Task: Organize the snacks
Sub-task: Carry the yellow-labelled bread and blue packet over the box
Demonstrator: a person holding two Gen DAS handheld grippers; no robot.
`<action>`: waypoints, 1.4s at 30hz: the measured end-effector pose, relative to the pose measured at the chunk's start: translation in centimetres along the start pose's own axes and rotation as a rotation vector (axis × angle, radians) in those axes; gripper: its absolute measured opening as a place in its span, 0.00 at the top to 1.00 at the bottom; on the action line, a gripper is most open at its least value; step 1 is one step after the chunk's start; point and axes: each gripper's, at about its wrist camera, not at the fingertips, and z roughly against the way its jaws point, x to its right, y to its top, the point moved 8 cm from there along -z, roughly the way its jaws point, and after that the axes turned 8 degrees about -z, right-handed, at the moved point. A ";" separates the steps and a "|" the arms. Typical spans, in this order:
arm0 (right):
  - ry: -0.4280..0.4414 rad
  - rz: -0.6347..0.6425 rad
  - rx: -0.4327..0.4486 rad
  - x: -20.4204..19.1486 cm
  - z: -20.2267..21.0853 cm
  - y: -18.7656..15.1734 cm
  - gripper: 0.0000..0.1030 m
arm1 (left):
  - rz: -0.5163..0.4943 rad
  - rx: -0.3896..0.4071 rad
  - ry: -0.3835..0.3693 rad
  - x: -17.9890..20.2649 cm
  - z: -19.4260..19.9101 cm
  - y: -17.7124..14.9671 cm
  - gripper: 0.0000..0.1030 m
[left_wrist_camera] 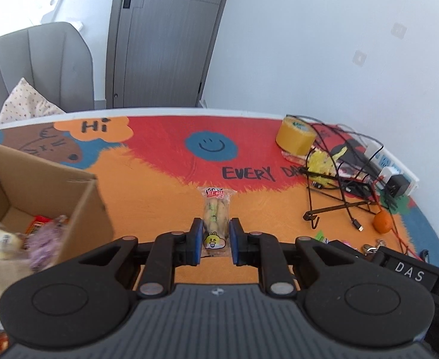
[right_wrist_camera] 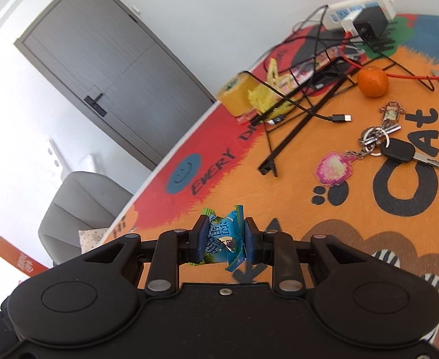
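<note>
My left gripper [left_wrist_camera: 216, 224] is shut on a clear snack packet [left_wrist_camera: 216, 209] with a red label and a yellow cartoon face; the packet points away from me over the orange mat. A cardboard box [left_wrist_camera: 39, 185] stands to its left with several snack packs [left_wrist_camera: 39, 230] inside. My right gripper [right_wrist_camera: 223, 224] is shut on a small blue candy wrapper [right_wrist_camera: 224, 233] and holds it above the mat.
A colourful table mat [left_wrist_camera: 165, 185] covers the table. At the right lie a tape roll [left_wrist_camera: 295, 134], a black wire stand with cables [left_wrist_camera: 339, 185], a power strip [left_wrist_camera: 393, 164], an orange [right_wrist_camera: 372, 81] and keys with charms [right_wrist_camera: 384, 146]. A grey chair [left_wrist_camera: 36, 65] stands behind the table.
</note>
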 end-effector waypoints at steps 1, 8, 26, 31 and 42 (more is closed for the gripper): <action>0.009 0.003 0.004 -0.3 0.4 -0.2 0.75 | 0.003 0.010 0.000 -0.2 0.7 0.0 0.83; 0.063 0.045 0.037 -2.6 3.1 -1.1 0.75 | 0.010 0.080 0.005 -1.2 5.0 0.1 0.83; 0.162 0.133 0.037 -7.8 6.6 -4.4 0.75 | 0.071 0.156 0.043 -6.6 12.6 -0.4 0.83; 0.188 0.171 0.019 -10.0 6.6 -6.0 0.75 | 0.095 0.162 0.060 -8.9 13.8 -0.7 0.83; 0.219 0.253 -0.023 -14.2 6.2 -9.2 0.75 | 0.149 0.174 0.086 -13.7 15.5 -1.0 0.83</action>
